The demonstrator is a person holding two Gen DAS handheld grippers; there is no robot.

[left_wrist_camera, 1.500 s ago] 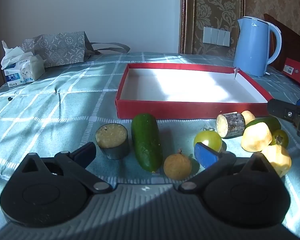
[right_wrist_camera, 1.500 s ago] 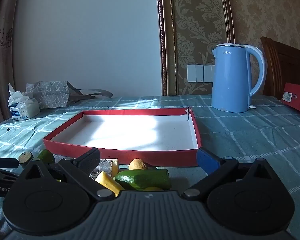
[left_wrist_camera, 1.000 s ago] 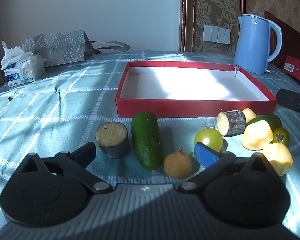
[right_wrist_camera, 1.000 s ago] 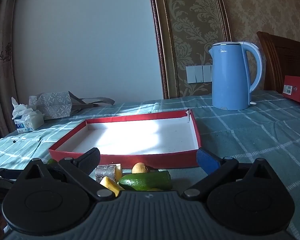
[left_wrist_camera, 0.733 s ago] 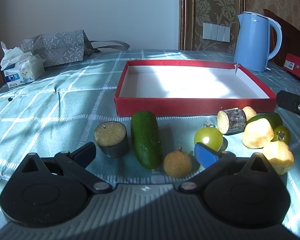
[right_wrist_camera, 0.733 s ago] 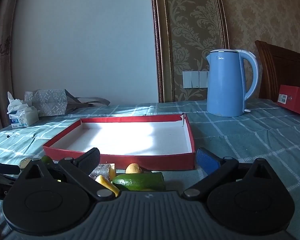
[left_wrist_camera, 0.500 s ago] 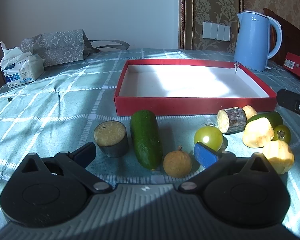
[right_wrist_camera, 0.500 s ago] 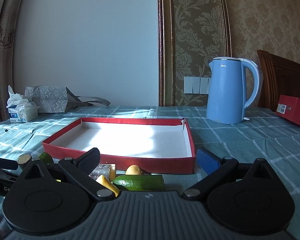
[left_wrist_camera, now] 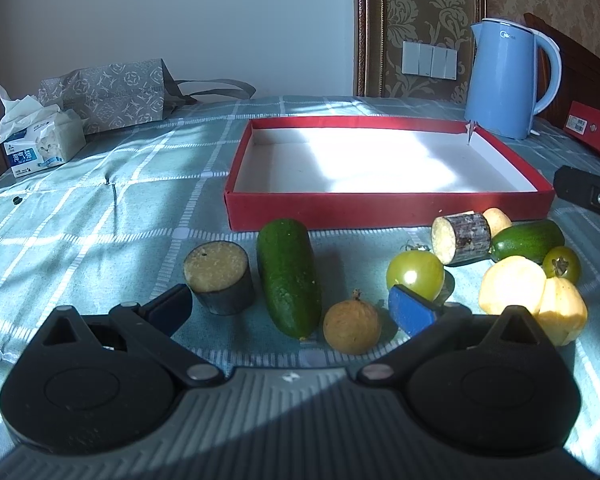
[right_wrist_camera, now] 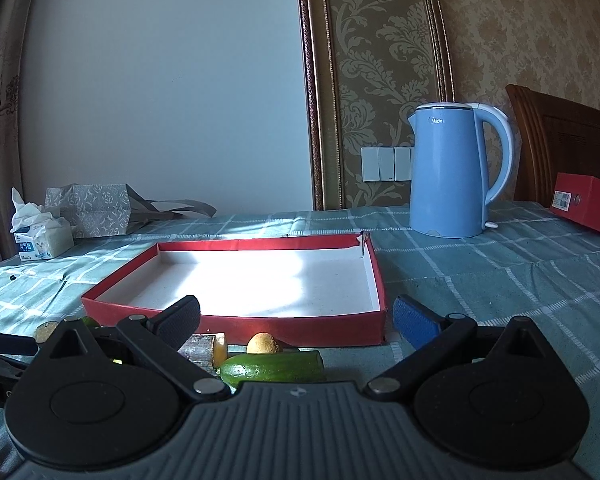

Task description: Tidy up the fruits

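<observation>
A red tray (left_wrist_camera: 388, 210) with a white floor stands empty on the checked cloth. In front of it lie a whole cucumber (left_wrist_camera: 288, 276), a dark cut stump (left_wrist_camera: 218, 276), a brown round fruit (left_wrist_camera: 352, 328), a green tomato (left_wrist_camera: 415, 274), a bark-covered cut piece (left_wrist_camera: 462, 236), a short cucumber piece (left_wrist_camera: 528, 240) and yellow peeled chunks (left_wrist_camera: 512, 286). My left gripper (left_wrist_camera: 290, 308) is open and empty just behind the cucumber. My right gripper (right_wrist_camera: 296, 318) is open and empty, above the short cucumber piece (right_wrist_camera: 274, 368) before the tray (right_wrist_camera: 236, 326).
A blue kettle (left_wrist_camera: 508, 80) stands behind the tray's right corner. A red box (right_wrist_camera: 588, 202) lies at the far right. A tissue pack (left_wrist_camera: 40, 140) and a grey patterned bag (left_wrist_camera: 108, 94) sit at the back left. The right gripper's finger (left_wrist_camera: 584, 192) shows at the right edge.
The right gripper has swung and tilted slightly, ending with a higher view over the tray. The left gripper has barely moved. No fruit has moved.
</observation>
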